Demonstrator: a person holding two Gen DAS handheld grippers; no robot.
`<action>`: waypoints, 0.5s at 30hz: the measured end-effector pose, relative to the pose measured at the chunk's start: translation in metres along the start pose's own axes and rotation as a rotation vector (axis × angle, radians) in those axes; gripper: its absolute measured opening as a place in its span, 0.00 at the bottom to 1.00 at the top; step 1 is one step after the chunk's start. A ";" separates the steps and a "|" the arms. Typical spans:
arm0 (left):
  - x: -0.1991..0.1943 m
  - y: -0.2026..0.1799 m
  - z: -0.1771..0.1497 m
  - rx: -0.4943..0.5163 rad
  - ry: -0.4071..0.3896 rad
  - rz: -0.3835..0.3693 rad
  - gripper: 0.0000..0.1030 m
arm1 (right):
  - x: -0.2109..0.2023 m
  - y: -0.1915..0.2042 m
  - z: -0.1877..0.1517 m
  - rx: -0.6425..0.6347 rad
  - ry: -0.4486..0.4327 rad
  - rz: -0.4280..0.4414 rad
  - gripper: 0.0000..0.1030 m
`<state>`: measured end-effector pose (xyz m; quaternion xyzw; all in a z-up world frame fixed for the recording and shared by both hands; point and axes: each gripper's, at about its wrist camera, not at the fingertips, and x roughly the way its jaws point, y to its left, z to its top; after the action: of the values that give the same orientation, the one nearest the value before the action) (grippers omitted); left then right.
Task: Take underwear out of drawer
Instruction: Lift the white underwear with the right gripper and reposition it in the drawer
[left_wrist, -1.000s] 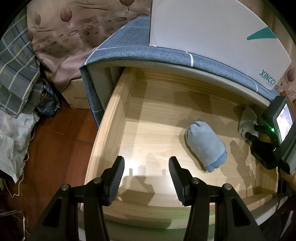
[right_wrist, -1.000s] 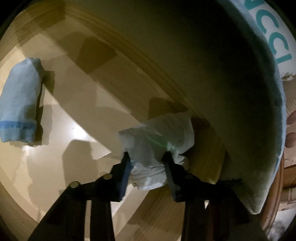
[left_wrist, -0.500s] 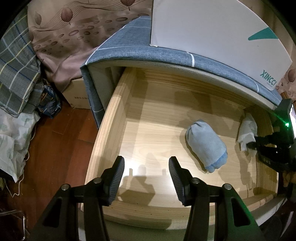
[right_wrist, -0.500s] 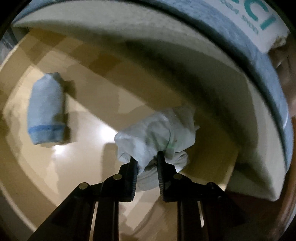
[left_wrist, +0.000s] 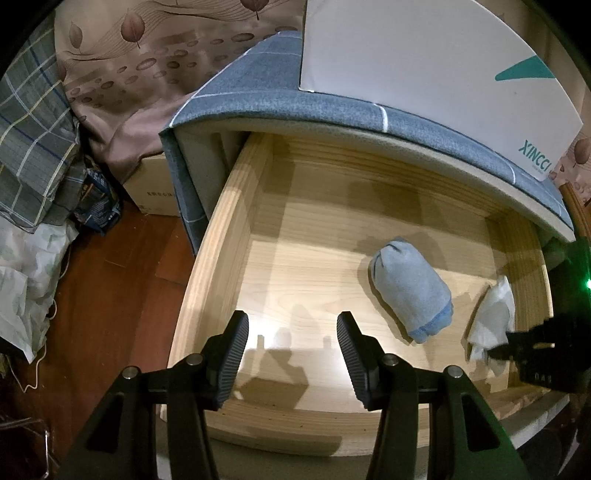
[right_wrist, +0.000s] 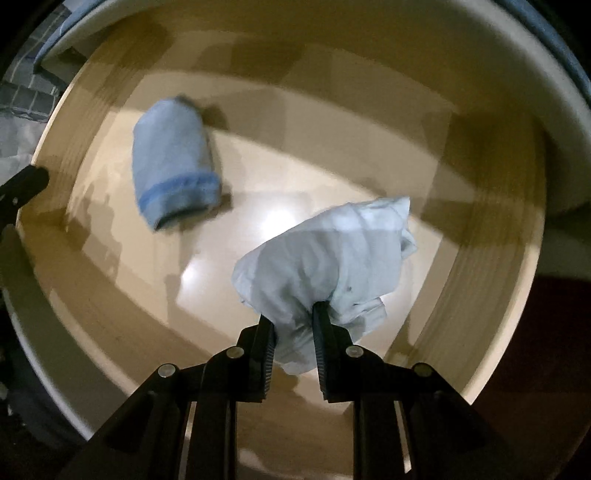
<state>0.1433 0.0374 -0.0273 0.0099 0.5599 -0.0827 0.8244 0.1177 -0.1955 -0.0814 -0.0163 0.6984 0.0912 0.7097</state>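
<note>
White fabric, a bunched piece of white underwear (right_wrist: 325, 258), is clamped between the two fingers of the right hand-held gripper (right_wrist: 293, 328); its jaws stand narrowly apart, closed on the lower folds of the cloth, and the bundle hangs raised above the floor of the drawer (left_wrist: 314, 280), toward its right-hand side; in the left wrist view the same white underwear (left_wrist: 493, 321) shows near the right wall, gripped at its lower edge by the right hand-held gripper (left_wrist: 506, 345); the left hand-held gripper (left_wrist: 291, 328) is released, its jaws spread wide with nothing between them, positioned over the front of the drawer; a rolled blue underwear (left_wrist: 410, 288) with a darker blue band at one end lies on the drawer floor, between the two grippers and apart from the white piece; the drawer is light wood and pulled out from a bed (left_wrist: 332, 107) covered in blue-grey fabric; a white box (left_wrist: 424, 62) printed XINCCI rests on the bed above the drawer; at the left, a cardboard box (left_wrist: 151, 188) stands on the dark wooden floor (left_wrist: 110, 295) beside a plaid cloth (left_wrist: 33, 140); the right wrist view is blurred.
</note>
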 end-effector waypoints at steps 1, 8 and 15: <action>0.000 0.000 0.000 0.000 0.000 0.001 0.49 | 0.001 -0.001 -0.004 -0.001 0.013 -0.001 0.17; 0.002 -0.002 0.000 0.004 0.001 0.006 0.49 | 0.015 -0.018 -0.045 0.064 0.085 0.013 0.17; 0.002 -0.002 -0.001 0.009 0.001 0.012 0.49 | 0.007 -0.018 -0.048 0.170 0.099 0.036 0.30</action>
<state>0.1426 0.0351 -0.0297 0.0171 0.5598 -0.0802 0.8246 0.0732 -0.2195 -0.0917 0.0522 0.7380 0.0435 0.6714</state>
